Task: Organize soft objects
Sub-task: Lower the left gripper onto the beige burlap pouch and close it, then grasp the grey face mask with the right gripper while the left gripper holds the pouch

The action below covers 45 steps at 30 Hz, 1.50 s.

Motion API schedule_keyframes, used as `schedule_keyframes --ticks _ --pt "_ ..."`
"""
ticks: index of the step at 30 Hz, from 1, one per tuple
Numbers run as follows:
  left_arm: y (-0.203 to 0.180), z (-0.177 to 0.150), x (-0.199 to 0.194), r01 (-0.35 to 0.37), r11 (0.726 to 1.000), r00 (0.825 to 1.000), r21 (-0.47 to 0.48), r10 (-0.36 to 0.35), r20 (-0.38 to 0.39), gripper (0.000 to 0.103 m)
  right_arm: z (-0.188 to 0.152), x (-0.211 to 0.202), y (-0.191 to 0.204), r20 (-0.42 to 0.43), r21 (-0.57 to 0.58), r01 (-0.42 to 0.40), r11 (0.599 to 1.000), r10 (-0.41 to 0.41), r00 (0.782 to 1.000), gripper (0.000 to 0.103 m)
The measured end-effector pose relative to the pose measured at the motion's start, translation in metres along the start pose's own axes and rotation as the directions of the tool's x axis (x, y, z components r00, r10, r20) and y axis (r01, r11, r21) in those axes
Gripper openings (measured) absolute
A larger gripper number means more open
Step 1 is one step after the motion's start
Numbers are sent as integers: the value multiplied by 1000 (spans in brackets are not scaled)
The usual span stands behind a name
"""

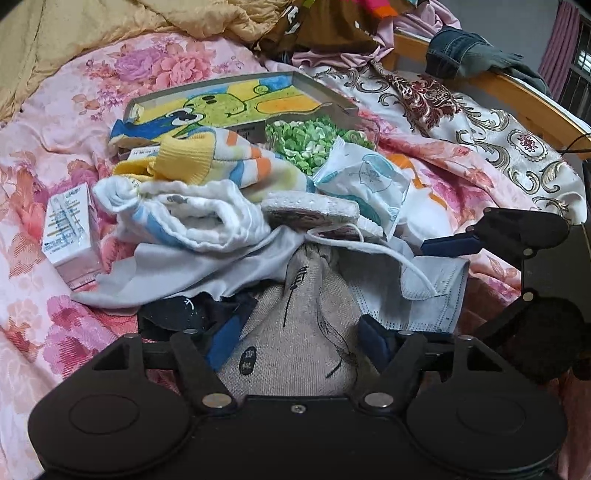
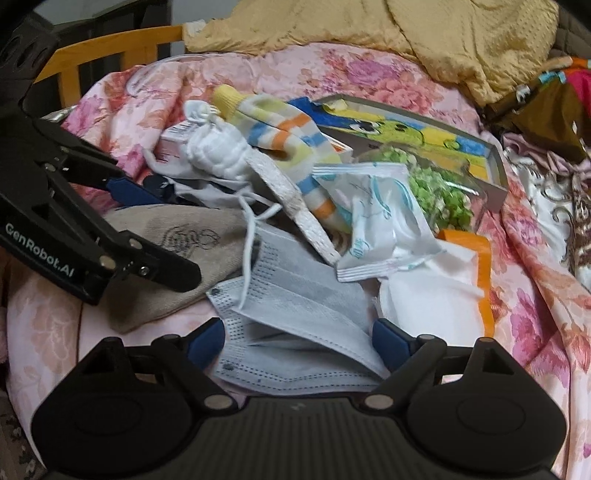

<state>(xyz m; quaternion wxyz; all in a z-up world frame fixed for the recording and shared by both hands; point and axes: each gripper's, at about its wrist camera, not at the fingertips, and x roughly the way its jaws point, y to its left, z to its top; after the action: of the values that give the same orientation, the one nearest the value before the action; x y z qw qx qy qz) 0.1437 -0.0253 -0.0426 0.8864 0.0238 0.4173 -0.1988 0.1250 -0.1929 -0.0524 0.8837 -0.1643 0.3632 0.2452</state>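
Left tongs (image 1: 299, 347) spread wide, pads either side of a beige drawstring pouch (image 1: 295, 332), not pinching it yet; looks like a lineup for a grab. Right tongs (image 2: 299, 345) also agape, straddling a grey-white face mask (image 2: 295, 317) that lies flat on the bed (image 2: 535, 295) between the fingers, no squeeze visible. The two tongs sit close side by side, each over its own item, likely so both can lift at once. Just past the left tongs: a white cloth (image 1: 192, 218) bundled and knotted, a foam pad (image 1: 310, 210), mask ear loop (image 1: 369, 247) trailing over the pouch. Left of that, a small carton (image 1: 70, 236). Further out, a striped sock (image 1: 229, 162), a sealed packet (image 1: 365, 184), a bag of green bits (image 1: 314, 144). Beyond, a shallow box with a cartoon print (image 1: 229, 103), probably the sorting target. Farthest, a tan quilt (image 1: 110, 29).
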Motion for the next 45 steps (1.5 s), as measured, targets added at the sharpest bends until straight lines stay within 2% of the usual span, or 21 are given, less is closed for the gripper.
schedule_keyframes --ticks 3,8,11,19,22,31,34,36,37,41,45 --pt "4 3 7 25 999 1000 -36 -25 -10 82 0 2 -6 -13 34 -6 999 7 1000 89" --pt "-4 0 9 2 1000 1000 19 -2 -27 77 -1 2 -6 -24 30 -8 1000 9 1000 85" --pt "-5 -2 7 -1 1000 999 18 2 -44 71 -1 2 -6 -27 30 -12 999 13 1000 83" --pt "-13 -9 0 5 1000 998 -3 -5 -61 38 -2 0 -2 -31 27 -34 999 35 999 74" --pt "-18 -12 -3 10 1000 999 24 -9 -52 30 -2 0 -2 -35 34 -43 999 44 998 71" --pt "-32 -18 -9 -11 992 1000 123 13 -14 28 -3 -1 -7 -48 66 -47 997 50 998 72" --pt "-40 -21 -11 -32 982 999 188 31 9 26 -4 -2 -6 -56 63 -40 997 44 997 66" --pt "-50 -25 -14 -60 965 998 255 53 35 26 -4 -4 -5 -57 55 -32 998 35 998 61" --pt "-54 -27 -15 -74 955 997 288 63 48 26 -5 -5 -5 -58 55 -28 998 31 998 55" --pt "-60 -30 -17 -93 941 995 326 76 66 26 -6 -6 -8 -65 77 -20 997 25 998 42" --pt "-59 -29 -19 -96 940 994 326 74 79 28 -6 -7 -9 -65 87 -19 996 24 998 43"
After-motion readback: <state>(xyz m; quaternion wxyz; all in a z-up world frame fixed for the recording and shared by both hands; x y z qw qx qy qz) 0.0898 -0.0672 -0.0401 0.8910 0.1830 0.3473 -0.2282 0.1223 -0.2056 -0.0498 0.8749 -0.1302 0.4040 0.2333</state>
